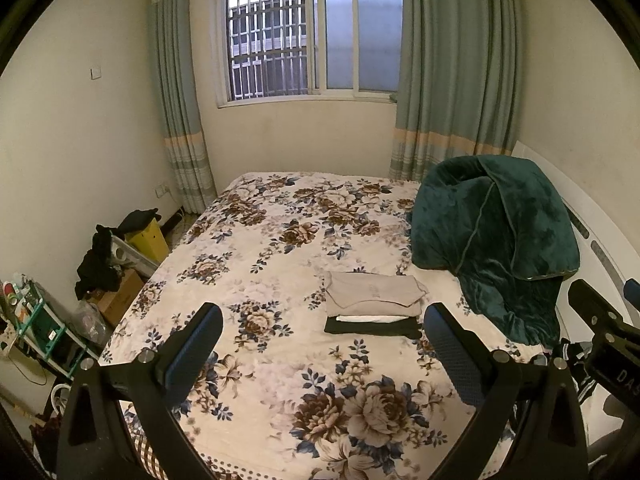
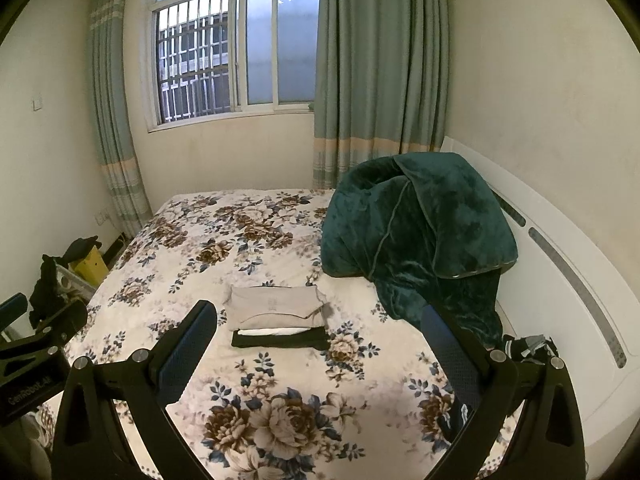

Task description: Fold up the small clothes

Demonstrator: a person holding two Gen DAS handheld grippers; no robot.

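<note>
A stack of folded small clothes lies on the floral bedspread [image 1: 280, 264]: a beige garment [image 1: 374, 294] on top, a white one under it, a black one [image 1: 372, 327] at the bottom. The stack also shows in the right wrist view [image 2: 276, 306]. My left gripper [image 1: 322, 344] is open and empty, held above the bed in front of the stack. My right gripper [image 2: 318, 340] is open and empty, also short of the stack. A dark unfolded garment [image 2: 530, 348] lies at the bed's right edge by the right finger.
A dark green plush blanket [image 1: 496, 236] is heaped at the bed's right side against the white headboard [image 2: 568, 272]. Left of the bed are a yellow box [image 1: 148, 242], black clothes, a cardboard box and a green rack [image 1: 40, 328]. Window and curtains stand behind.
</note>
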